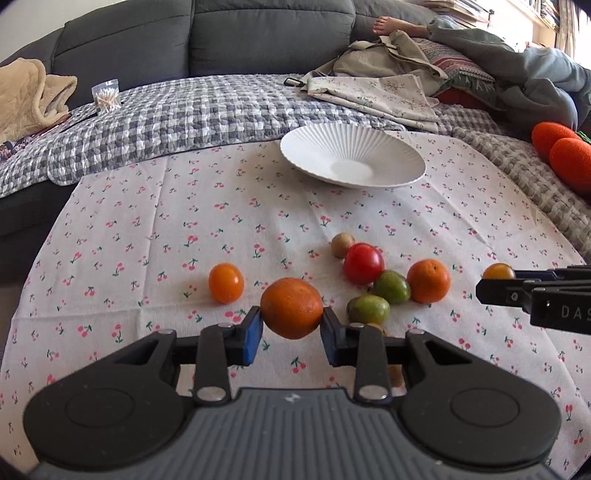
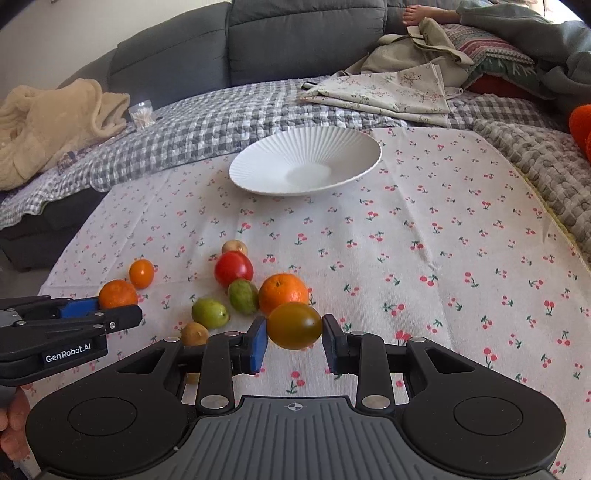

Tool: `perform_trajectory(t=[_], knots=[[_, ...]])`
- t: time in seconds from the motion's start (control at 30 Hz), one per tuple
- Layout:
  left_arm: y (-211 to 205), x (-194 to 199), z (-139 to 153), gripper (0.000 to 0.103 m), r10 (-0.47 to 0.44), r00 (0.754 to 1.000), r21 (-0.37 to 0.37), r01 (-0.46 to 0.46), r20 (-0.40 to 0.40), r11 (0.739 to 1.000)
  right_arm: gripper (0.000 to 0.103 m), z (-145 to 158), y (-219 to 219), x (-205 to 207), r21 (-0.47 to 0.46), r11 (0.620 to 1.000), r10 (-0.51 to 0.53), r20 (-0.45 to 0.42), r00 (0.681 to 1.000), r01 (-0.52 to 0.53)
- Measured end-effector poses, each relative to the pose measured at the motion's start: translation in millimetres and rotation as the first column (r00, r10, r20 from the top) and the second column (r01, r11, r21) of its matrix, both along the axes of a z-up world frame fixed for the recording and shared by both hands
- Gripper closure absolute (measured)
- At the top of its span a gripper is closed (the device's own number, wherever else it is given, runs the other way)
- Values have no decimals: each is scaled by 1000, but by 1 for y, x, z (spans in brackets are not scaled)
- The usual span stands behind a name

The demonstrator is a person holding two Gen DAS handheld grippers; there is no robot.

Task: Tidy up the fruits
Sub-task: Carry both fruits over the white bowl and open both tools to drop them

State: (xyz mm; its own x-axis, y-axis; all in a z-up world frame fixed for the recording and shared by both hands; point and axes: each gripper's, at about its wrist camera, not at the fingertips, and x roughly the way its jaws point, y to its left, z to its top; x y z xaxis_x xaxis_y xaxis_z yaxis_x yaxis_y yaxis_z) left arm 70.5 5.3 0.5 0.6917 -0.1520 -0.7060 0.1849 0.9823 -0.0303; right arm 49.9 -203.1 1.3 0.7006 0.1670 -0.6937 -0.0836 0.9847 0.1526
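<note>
My left gripper [image 1: 291, 325] is shut on an orange tangerine [image 1: 291, 308] held just above the cherry-print cloth. My right gripper [image 2: 294, 334] is shut on a yellow-brown tomato [image 2: 294, 325]; it also shows at the right edge of the left wrist view [image 1: 498, 272]. On the cloth lie a small orange tomato [image 1: 226, 282], a red tomato [image 1: 363, 263], two green fruits [image 1: 391, 286] [image 1: 368, 309], another tangerine [image 1: 428, 281] and a small brown fruit [image 1: 340, 244]. An empty white ribbed plate [image 1: 406, 162] stands behind them.
A grey sofa [image 1: 258, 33] with a checked quilt [image 1: 184, 110] lies behind the cloth. On it are a beige blanket [image 1: 33, 96], a cotton swab box [image 1: 106, 95], folded cloths [image 1: 380, 92] and orange plush items [image 1: 561, 147]. A bare foot [image 1: 384, 24] shows at the back.
</note>
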Motion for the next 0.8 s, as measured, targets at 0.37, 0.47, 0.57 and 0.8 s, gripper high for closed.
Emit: perform_trajectory(t=[0.37,0.47,0.57,0.8], knots=[[-6,68,33,71,-49,995,16,48,82,999,73,45,-32,61,-36,999,16,49,999,-14],[-13,88,30,71,-61,995,7,60,80,998,73,48,-39,87,-50,999,22,57,998,-19],[-23,108,28,71,-83,992,12,82,90,997,73,50,-40,114,-61,998,37,67,997,-33],[-42,165,22,71,-99,987,25,97,124,995,73,40,-30,167,-84,994,71,71,995,-65]])
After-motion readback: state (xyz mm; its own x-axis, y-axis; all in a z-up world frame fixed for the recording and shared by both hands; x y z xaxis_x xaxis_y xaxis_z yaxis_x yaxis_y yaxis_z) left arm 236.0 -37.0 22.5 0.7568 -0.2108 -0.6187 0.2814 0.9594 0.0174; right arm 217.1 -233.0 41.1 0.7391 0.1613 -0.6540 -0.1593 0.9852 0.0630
